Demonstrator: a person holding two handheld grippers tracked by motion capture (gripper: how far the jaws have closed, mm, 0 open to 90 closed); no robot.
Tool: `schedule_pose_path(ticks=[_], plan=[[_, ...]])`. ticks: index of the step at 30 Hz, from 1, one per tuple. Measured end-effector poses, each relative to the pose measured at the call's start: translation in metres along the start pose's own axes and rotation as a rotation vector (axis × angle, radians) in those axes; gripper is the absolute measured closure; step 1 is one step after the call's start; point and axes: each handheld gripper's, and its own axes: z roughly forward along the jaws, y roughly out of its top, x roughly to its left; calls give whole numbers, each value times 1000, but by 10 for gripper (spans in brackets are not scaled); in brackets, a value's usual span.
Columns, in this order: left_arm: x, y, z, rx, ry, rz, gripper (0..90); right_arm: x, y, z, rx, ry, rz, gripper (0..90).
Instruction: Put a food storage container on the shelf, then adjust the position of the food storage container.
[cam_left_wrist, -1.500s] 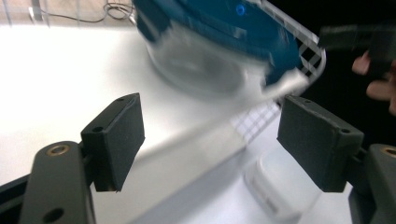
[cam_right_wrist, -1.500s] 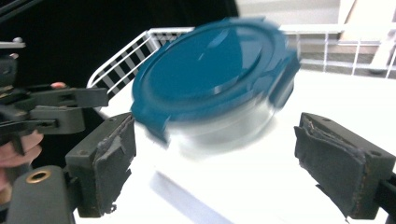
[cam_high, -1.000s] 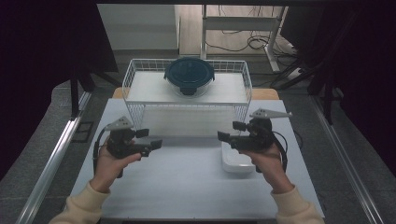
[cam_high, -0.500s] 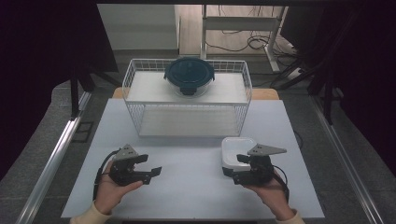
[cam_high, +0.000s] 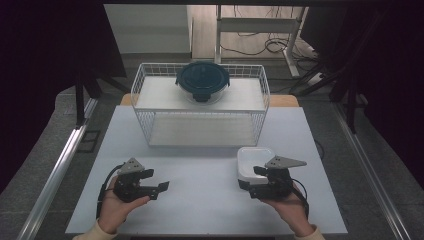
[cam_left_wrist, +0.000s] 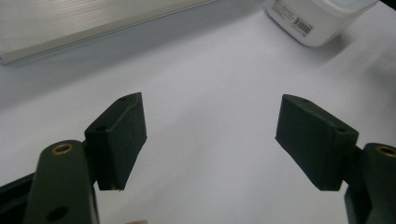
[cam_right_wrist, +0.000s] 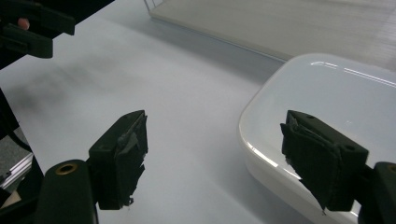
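Observation:
My left gripper (cam_high: 161, 187) lies low over the white table (cam_high: 200, 200) at the near left, its jaws open and pointing right with nothing between them. In the left gripper view the left gripper (cam_left_wrist: 210, 121) frames bare table, with the white lidded container (cam_left_wrist: 317, 18) far off at the top right. My right gripper (cam_high: 247, 183) points left at the near edge of the white container (cam_high: 254, 159), jaws open. In the right gripper view the right gripper (cam_right_wrist: 215, 140) has one jaw over the container's lid (cam_right_wrist: 327, 98) and the other over the table; no pad presses on it.
A white wire basket (cam_high: 200, 107) stands at the back middle of the table, with a dark round lidded bowl (cam_high: 202, 80) on its top board. The basket's base (cam_left_wrist: 93, 23) shows beyond the left jaws. Metal rails run along both sides of the table.
Both hands have come down and back toward the near edge of the table, from beside the basket to just above the surface. Over the last half second they have stayed put.

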Motion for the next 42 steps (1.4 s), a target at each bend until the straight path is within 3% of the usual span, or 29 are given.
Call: schedule_pose_path(ticks=[14,22,26,32,37,41,42], plan=[[2,-9,2,12,8,5,230,-4,5,-3,10,11,-4,299],[2,-14,5,29,2,4,228,-23,13,-10,12,-20,35,385],[2,-15,5,31,-2,1,229,-30,15,-11,29,-48,39,447],[2,-16,6,41,-31,-16,228,-36,24,-13,53,-87,-7,528],[2,-16,8,44,-27,-20,228,-54,36,-14,92,-143,-34,655],[1,-15,9,44,-48,-29,229,-71,44,-11,135,-196,-61,742],[0,-15,9,42,-53,-29,229,-85,50,-7,169,-230,-72,805]])
